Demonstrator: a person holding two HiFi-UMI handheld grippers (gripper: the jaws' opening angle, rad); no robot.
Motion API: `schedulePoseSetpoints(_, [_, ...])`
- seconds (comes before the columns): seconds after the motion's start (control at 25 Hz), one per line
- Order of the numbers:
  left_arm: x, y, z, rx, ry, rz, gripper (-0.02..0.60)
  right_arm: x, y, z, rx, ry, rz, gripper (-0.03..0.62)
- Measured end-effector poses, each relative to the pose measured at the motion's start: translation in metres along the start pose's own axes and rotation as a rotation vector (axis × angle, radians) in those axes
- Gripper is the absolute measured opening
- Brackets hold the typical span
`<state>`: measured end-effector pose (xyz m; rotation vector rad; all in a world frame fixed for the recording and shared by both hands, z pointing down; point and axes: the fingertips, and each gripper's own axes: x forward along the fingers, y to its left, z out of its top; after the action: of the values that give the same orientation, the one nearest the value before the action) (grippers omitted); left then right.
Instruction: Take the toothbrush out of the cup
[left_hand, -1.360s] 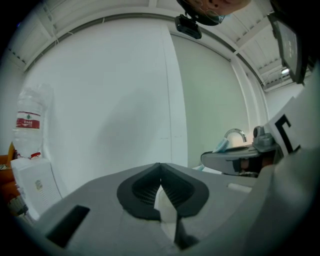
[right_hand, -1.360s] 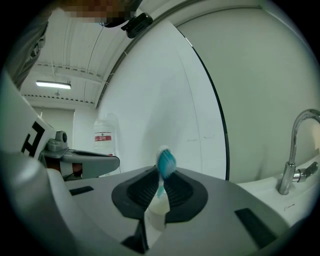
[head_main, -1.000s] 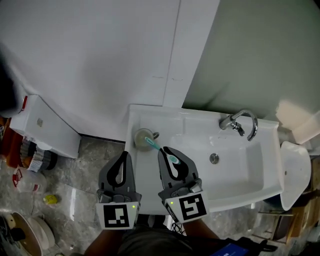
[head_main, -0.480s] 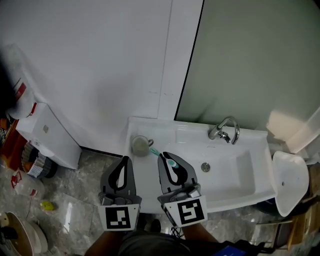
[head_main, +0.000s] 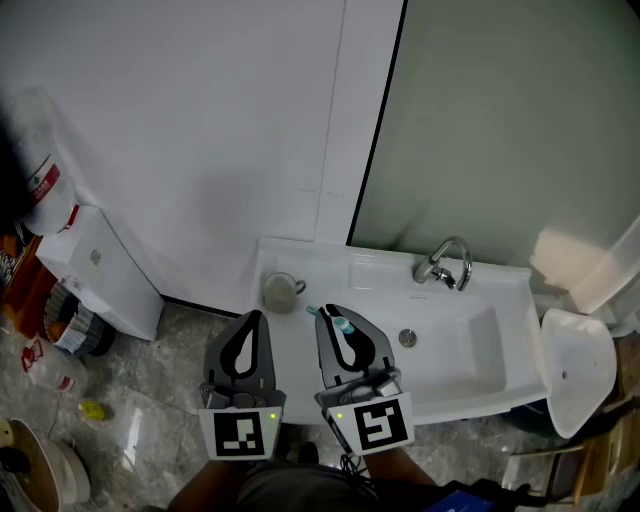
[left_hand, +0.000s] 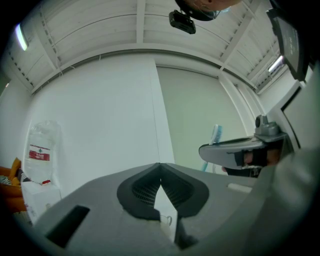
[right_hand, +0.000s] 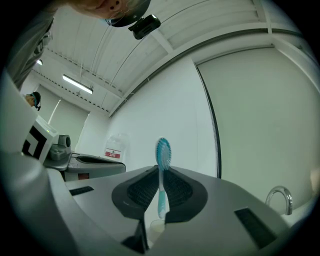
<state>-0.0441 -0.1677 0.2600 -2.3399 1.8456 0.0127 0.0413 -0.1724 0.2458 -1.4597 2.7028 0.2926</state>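
My right gripper (head_main: 335, 313) is shut on a teal and white toothbrush (head_main: 340, 323), which it holds in the air above the sink's left side. In the right gripper view the toothbrush (right_hand: 161, 176) stands upright between the pads, bristle head on top. The grey cup (head_main: 281, 291) stands on the sink's left ledge (head_main: 268, 255), beyond and left of the toothbrush, apart from it. My left gripper (head_main: 252, 317) hovers beside the right one, shut and empty; its tips meet in the left gripper view (left_hand: 160, 165), where the toothbrush (left_hand: 215, 136) shows at the right.
A white sink (head_main: 500, 375) with a chrome faucet (head_main: 445, 262) and a drain (head_main: 406, 338) lies below. A white cabinet (head_main: 100, 270) stands at the left, with bottles and clutter on the floor (head_main: 60, 370) near it. A white seat-like object (head_main: 575, 365) is at the right.
Both grippers have risen away from the sink. The toothbrush, whose handle end was at the cup, now hangs clear of it in the right gripper.
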Motion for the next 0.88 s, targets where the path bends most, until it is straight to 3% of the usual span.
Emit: schedulePoseSetpoints(0.88, [0.0065, -0.0043, -0.0022, 0.005, 0.003, -0.005, 0.014, 0.0017, -0.0061, -0.0018, 0.015, -0.010, -0.005, 0.034])
